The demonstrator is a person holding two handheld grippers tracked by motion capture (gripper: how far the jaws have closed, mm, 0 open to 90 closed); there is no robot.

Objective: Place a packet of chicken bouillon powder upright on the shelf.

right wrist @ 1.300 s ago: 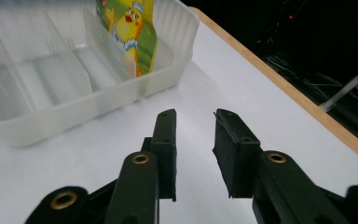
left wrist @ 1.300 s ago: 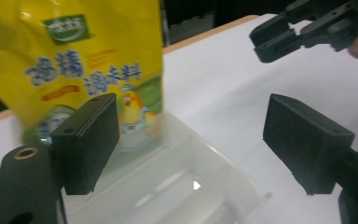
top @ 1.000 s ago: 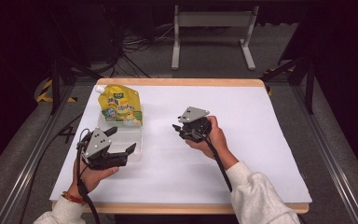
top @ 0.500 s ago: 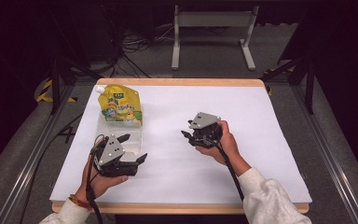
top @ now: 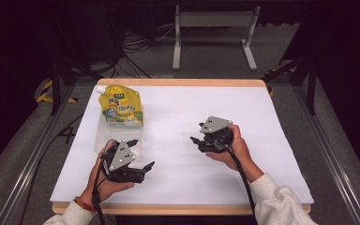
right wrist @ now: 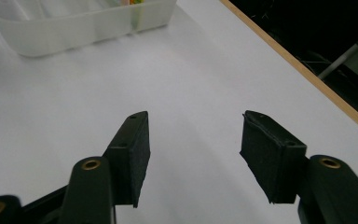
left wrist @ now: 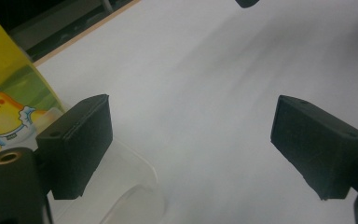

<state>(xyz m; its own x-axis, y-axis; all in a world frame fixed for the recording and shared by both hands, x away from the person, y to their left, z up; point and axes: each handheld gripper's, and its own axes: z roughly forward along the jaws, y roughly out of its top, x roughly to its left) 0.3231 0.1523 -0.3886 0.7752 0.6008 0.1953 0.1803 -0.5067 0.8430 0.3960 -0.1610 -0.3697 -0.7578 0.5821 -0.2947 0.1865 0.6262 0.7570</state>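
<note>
A yellow stand-up pouch (top: pixel 120 106) with a cartoon chick stands in a clear plastic container (top: pixel 107 137) at the table's left. My left gripper (top: pixel 141 153) is held low just right of the container's near corner, its jaws wide open and empty. In the left gripper view the left gripper (left wrist: pixel 191 140) has the pouch (left wrist: pixel 2 98) and the container's rim (left wrist: pixel 130 196) beside one jaw. My right gripper (top: pixel 197 136) is at mid-table, pointing left toward the container. The right gripper (right wrist: pixel 196 149) is open; its jaws have just been opening, with nothing between them.
The white tabletop (top: pixel 183 112) has a wooden edge (right wrist: pixel 303 65) running close on the right in the right gripper view. The container (right wrist: pixel 74 28) lies ahead of the right jaws. Metal stands and cables are on the floor beyond the far edge.
Both hands have drifted to the right and toward the near edge. The left gripper has come away from the container's side. The right gripper has drawn back from the middle.
</note>
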